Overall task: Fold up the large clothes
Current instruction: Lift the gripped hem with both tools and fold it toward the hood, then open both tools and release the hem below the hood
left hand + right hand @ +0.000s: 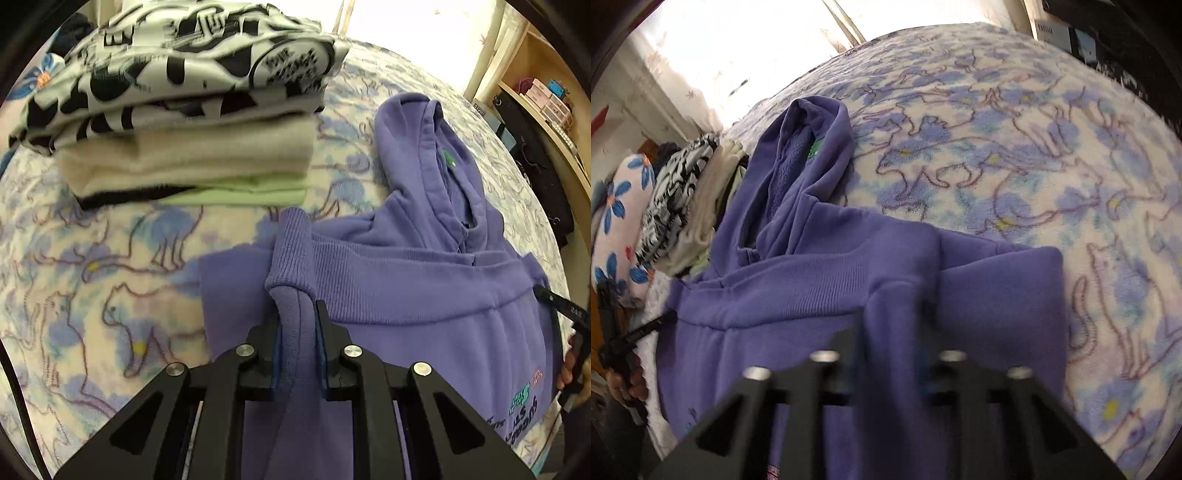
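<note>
A purple hoodie [424,280] lies on the bed, its hood [436,162] pointing away. My left gripper [298,314] is shut on the ribbed hem of the hoodie at its left corner and holds the fabric bunched between the jaws. In the right wrist view the hoodie [798,295] fills the lower left. My right gripper [892,321] is shut on the hem at the right corner, and the fabric drapes over its blurred fingers. The hem is folded up toward the hood. Each gripper shows at the far edge of the other view, the right one [565,310] and the left one [639,332].
A stack of folded clothes [192,147], black-and-white print on top, sits at the back left on the floral blanket [92,277]. A wooden shelf [546,96] with small boxes stands at the right. A floral pillow [620,206] lies beside the stack.
</note>
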The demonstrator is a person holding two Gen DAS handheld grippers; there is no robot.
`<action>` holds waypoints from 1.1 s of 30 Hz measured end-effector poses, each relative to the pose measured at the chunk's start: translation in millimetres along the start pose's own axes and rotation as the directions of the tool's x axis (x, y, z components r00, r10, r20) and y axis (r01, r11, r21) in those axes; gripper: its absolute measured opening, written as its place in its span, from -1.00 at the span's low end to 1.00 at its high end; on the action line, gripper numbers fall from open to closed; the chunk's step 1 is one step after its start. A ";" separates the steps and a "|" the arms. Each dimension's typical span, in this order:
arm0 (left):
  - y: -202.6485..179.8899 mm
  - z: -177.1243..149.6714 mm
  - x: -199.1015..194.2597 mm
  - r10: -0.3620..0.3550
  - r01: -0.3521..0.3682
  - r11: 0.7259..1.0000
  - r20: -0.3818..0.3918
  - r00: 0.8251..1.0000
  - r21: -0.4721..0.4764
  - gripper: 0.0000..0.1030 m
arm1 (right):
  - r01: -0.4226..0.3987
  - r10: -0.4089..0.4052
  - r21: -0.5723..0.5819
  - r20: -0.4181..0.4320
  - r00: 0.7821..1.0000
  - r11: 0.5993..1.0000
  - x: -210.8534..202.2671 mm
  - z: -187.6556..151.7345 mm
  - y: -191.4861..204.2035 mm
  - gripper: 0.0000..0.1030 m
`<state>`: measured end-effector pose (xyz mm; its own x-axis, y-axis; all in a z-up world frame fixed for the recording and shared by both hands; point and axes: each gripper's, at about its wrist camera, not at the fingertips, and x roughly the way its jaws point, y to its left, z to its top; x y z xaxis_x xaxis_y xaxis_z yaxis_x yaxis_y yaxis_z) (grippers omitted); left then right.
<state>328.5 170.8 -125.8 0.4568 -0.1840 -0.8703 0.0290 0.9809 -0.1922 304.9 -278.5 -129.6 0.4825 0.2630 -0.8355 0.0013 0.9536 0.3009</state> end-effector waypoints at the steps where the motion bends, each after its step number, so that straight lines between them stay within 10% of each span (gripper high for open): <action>1: -5.0 1.6 -4.6 0.012 -0.012 1.000 0.017 1.000 0.010 -0.81 | 0.008 -0.007 -0.020 0.026 1.000 1.000 -8.5 -2.6 2.4 -0.80; 10: -34.7 20.0 -28.3 0.043 -0.051 0.997 0.119 0.992 0.061 -0.82 | 0.040 -0.037 -0.005 0.243 0.969 0.999 -89.4 -7.3 -1.5 -0.81; 19: -11.8 18.8 43.3 0.103 -0.103 0.994 0.030 0.994 -0.023 -0.61 | 0.142 -0.145 0.070 0.049 0.988 0.987 2.1 -1.8 -30.9 -0.67; 33: -37.9 -29.2 -48.5 0.107 -0.112 0.994 0.171 0.979 0.016 -0.62 | 0.035 -0.040 0.039 0.138 0.990 0.999 -78.3 -26.5 -12.1 -0.63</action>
<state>279.3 140.7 -89.5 0.6025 -0.0642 -0.7956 -0.0083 0.9962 -0.0867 243.8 -306.8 -80.0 0.5985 0.2022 -0.7752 0.0525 0.9557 0.2898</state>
